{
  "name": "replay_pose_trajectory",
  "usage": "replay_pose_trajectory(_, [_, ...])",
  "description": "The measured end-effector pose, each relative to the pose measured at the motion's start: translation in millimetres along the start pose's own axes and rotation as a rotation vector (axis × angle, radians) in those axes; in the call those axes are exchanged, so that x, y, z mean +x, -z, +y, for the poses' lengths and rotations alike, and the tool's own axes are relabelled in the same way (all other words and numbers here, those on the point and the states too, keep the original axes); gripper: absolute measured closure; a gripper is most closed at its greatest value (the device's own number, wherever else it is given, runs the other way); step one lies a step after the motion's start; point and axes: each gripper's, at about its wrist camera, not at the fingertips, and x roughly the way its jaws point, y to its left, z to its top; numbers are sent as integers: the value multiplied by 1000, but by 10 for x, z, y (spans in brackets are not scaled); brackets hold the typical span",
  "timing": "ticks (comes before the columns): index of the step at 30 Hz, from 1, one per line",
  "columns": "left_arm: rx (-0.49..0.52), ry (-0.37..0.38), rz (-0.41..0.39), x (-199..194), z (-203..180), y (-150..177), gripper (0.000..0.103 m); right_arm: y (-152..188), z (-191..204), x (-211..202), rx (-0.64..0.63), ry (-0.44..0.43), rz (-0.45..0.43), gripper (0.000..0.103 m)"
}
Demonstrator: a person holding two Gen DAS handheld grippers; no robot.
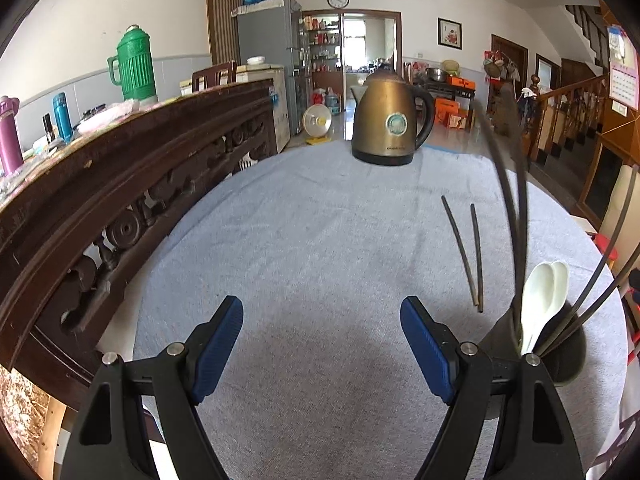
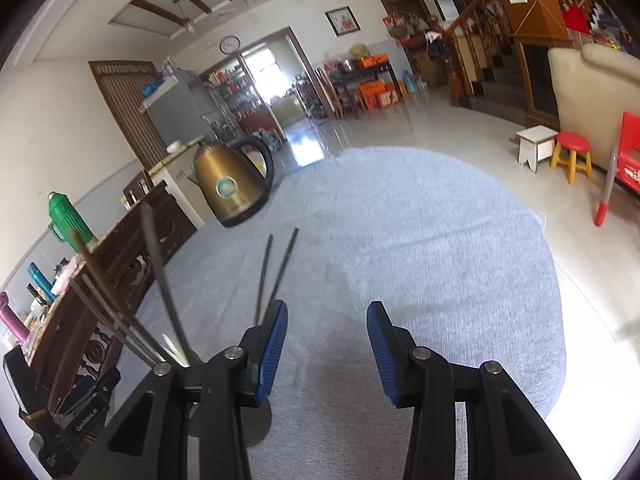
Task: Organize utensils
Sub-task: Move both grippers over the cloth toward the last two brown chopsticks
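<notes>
Two dark chopsticks [image 1: 468, 256] lie side by side on the grey-blue cloth [image 1: 320, 240], right of centre in the left wrist view. A dark holder [image 1: 560, 356] at the lower right holds two white spoons [image 1: 544, 296] and several upright dark chopsticks [image 1: 516, 200]. My left gripper [image 1: 322, 340] hangs open over bare cloth, left of the holder, with nothing between its fingers. In the right wrist view the loose chopsticks [image 2: 276, 272] lie just beyond the left fingertip. My right gripper [image 2: 327, 336] is open and empty above the cloth. The holder's chopsticks [image 2: 160, 280] rise at its left.
A brass-coloured electric kettle [image 1: 390, 120] stands at the table's far edge. A carved dark wooden rail [image 1: 120, 184] runs along the left side, with a green thermos [image 1: 134, 66] and bottles behind it. Right of the table are stools [image 2: 570, 156] and open floor.
</notes>
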Motion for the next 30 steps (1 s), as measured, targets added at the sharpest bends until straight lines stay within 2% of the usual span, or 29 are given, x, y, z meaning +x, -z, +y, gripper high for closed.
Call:
replay_pose_trajectory(6, [0,-4,40,126,35,64,22,130,-96,261,30,34,66,59])
replay_pose_trajectory(11, [-16,-11,79,285,103,108,22,207,-178,388,27,56,48,59])
replay_pose_trajectory(16, [-36,-18,130,433,150,173,22,217,-288,468,78,54,51,59])
replay_pose_trajectory(30, [-25,-36,186,644,111,261,22,229,-315,615,87,49,62,59])
